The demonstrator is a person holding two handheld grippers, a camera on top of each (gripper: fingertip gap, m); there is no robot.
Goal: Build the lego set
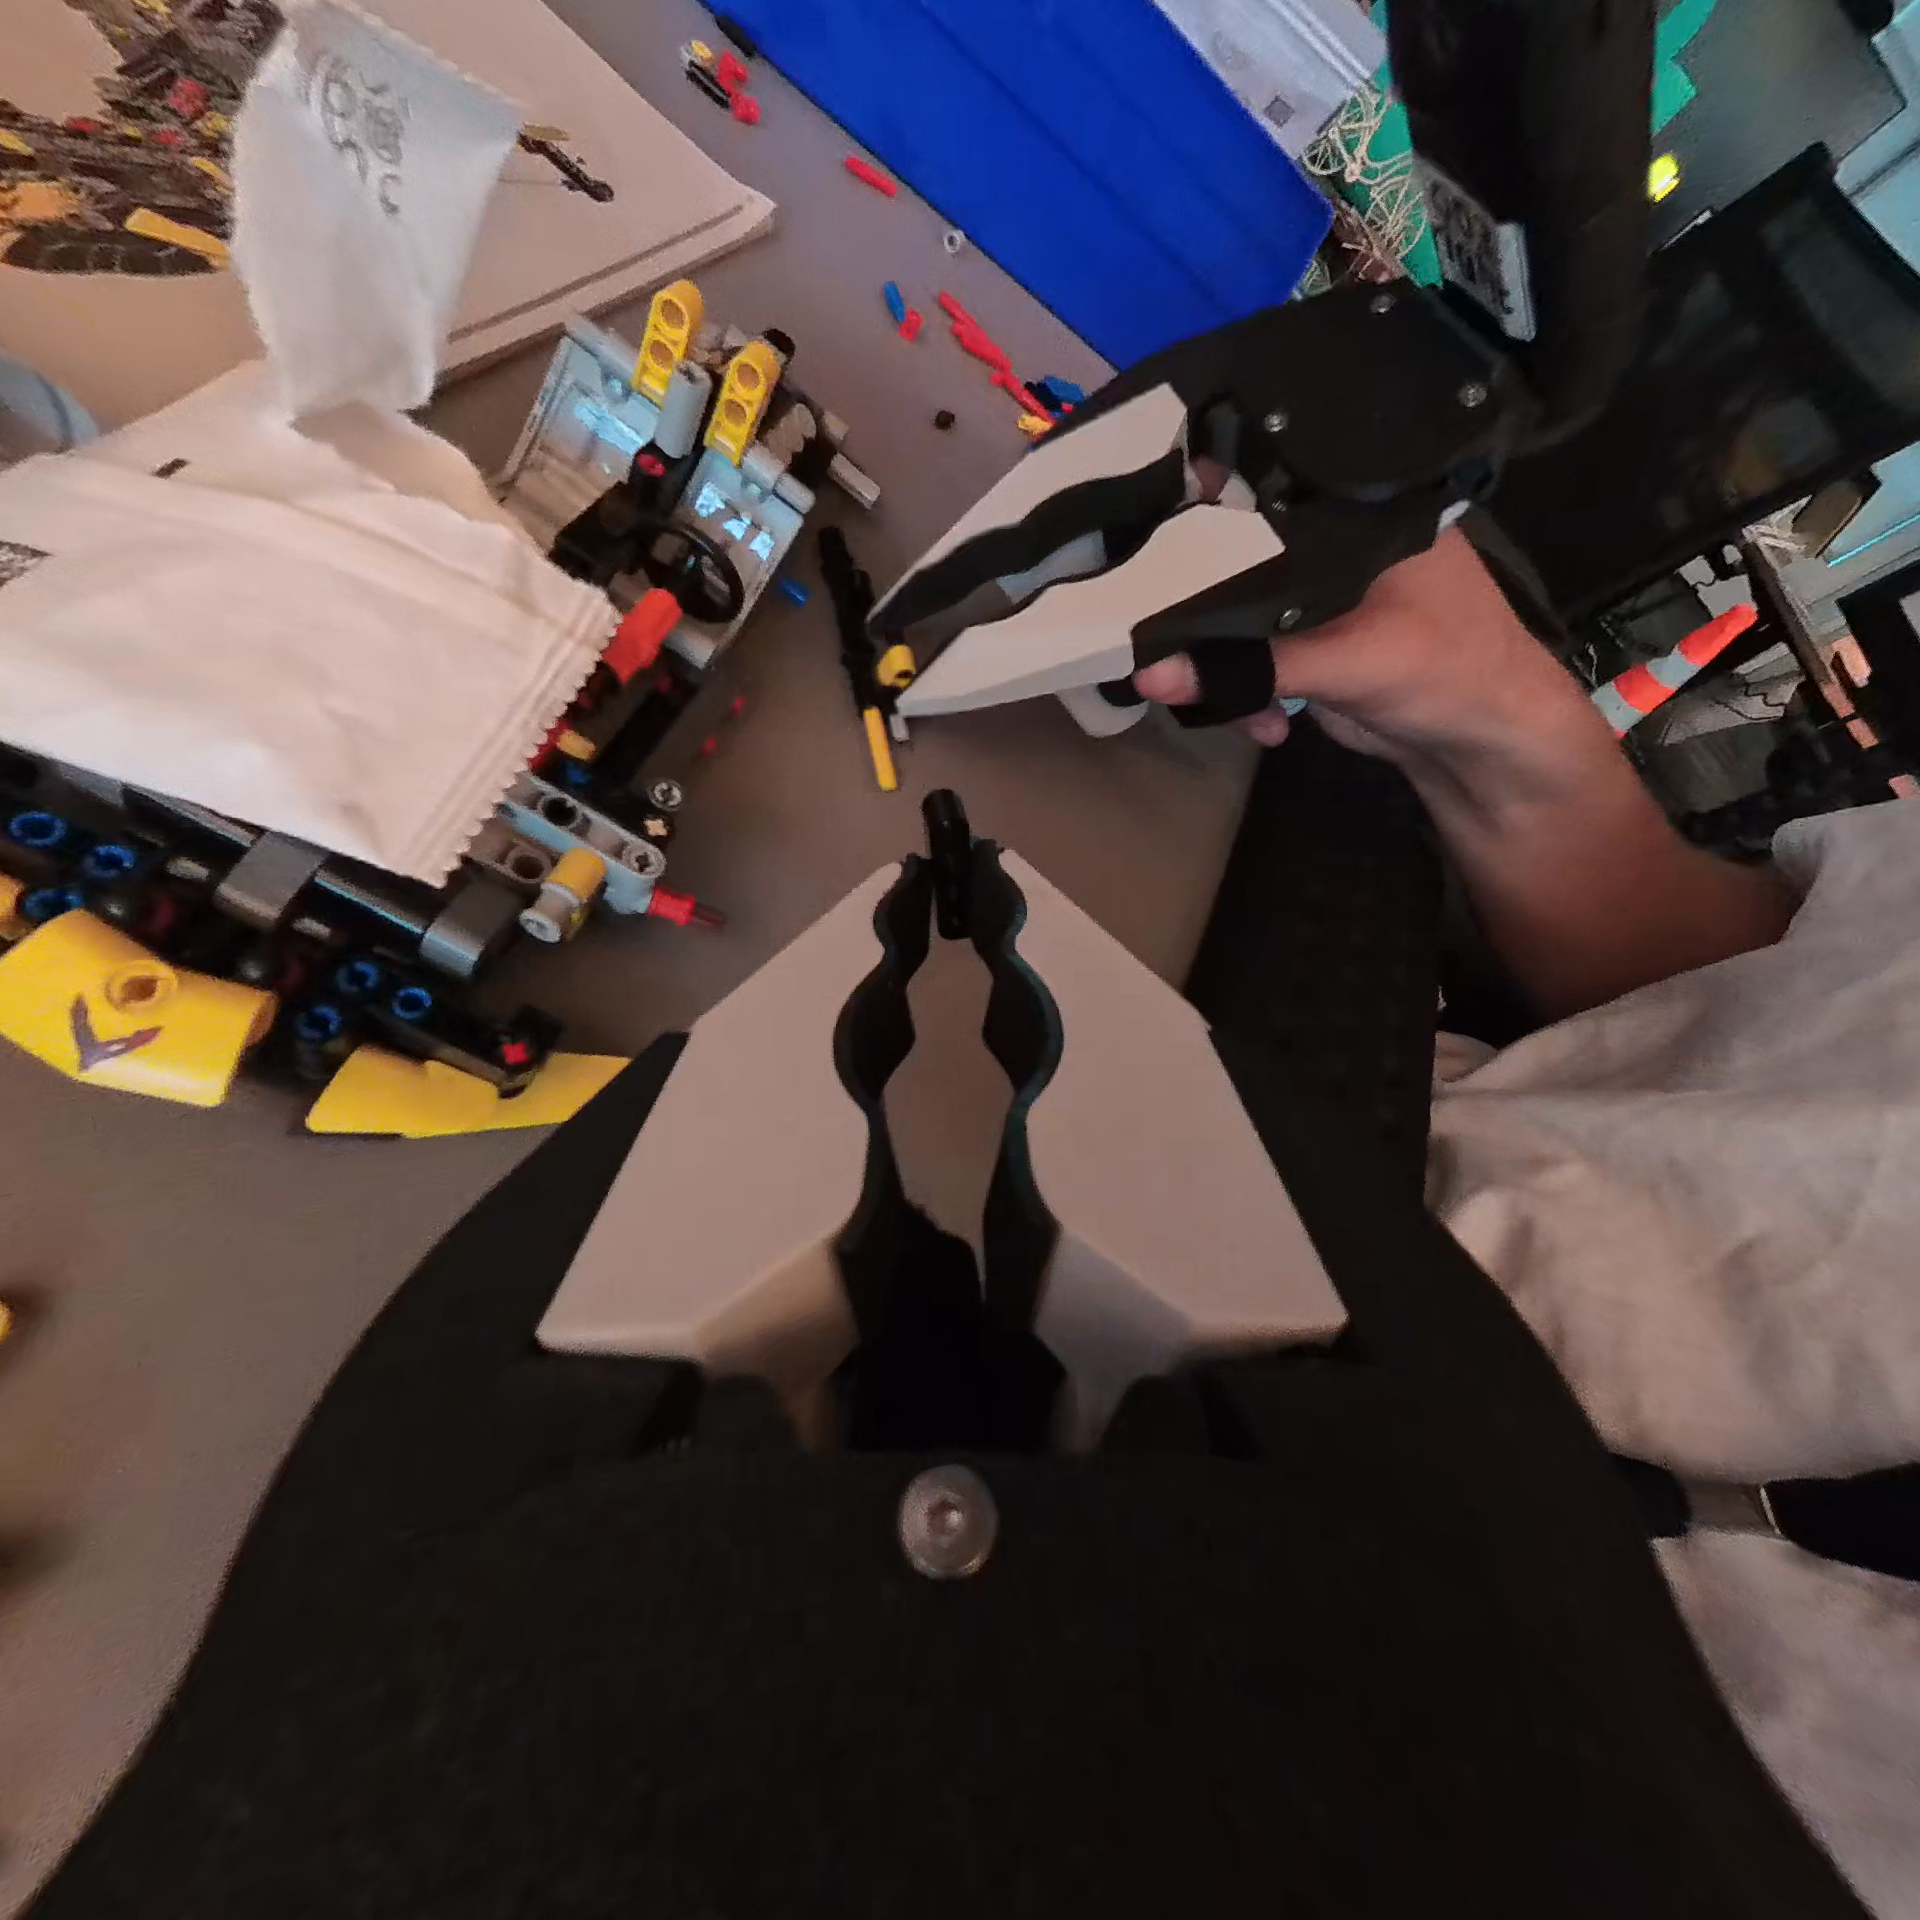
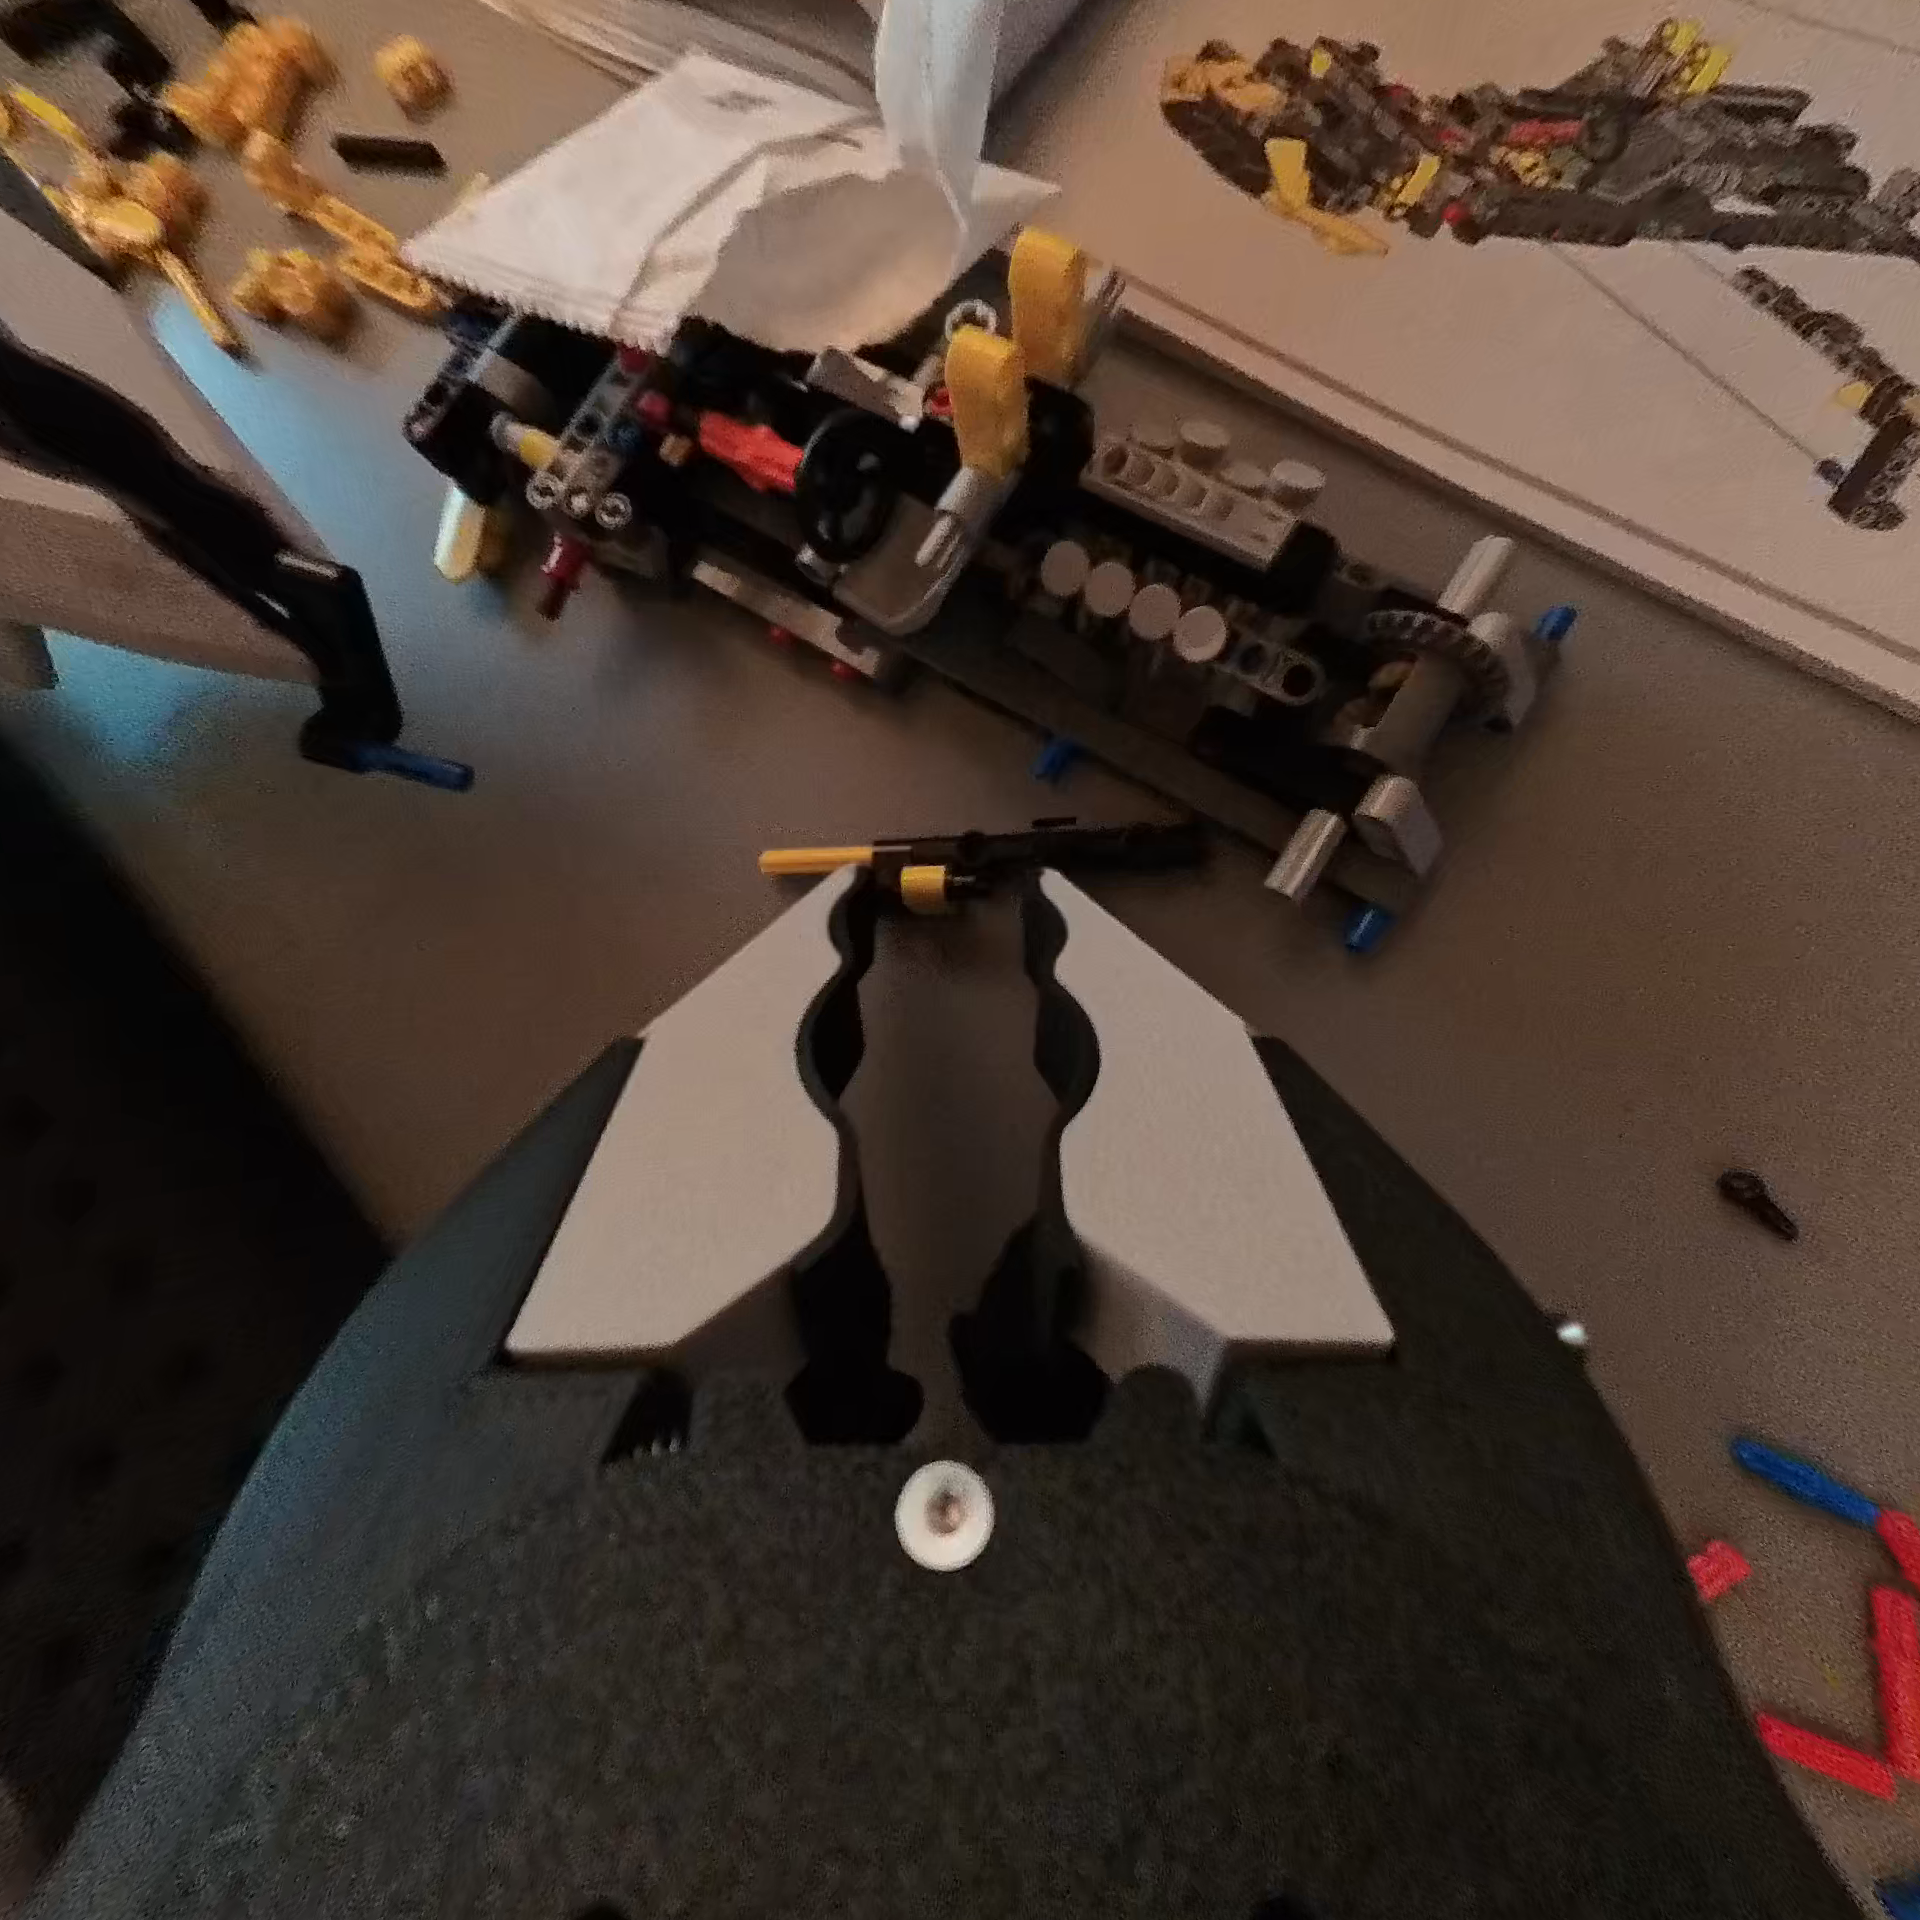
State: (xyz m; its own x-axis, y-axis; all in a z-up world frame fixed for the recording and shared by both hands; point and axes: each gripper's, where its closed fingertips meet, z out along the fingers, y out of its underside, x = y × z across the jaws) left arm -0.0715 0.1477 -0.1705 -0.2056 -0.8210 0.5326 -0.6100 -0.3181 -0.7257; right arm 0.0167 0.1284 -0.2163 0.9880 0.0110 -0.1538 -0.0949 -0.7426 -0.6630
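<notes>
one partly built lego chassis (image 2: 935, 540) lies on the grey table (image 2: 1558, 1039), long and mostly black and grey, with two yellow beams (image 2: 1023, 343) standing up near its middle, one black steering wheel (image 2: 847, 488) beside a red piece, and a row of four round grey cylinder tops along its side. two white paper bags (image 1: 260, 644) lie over one end of it, one flat and one crumpled upward. one open instruction booklet (image 2: 1558, 312) sits just beyond the chassis. the left wrist view shows two yellow curved panels (image 1: 135, 1008) at the covered end, and loose red and blue pins (image 1: 966, 332) scattered near one blue bin (image 1: 1039, 156); the right wrist view shows a heap of gold-yellow parts (image 2: 208, 156) at the far left, too blurred to count, and one small black pin (image 2: 1756, 1205) lying alone to the right. the left gripper (image 1: 945, 883) has its fingertips pinched nearly together on one small black connector (image 1: 943, 842) that sticks out past the tips, lifted off the table. the right gripper (image 2: 945, 883) has its fingers spread only a little, tips on either side of a small sub-assembly (image 2: 977, 857): one thin black rod with a yellow axle at one end and a yellow bush on it, resting on the table just in front of the chassis; whether the fingers actually squeeze it i cannot tell.
</notes>
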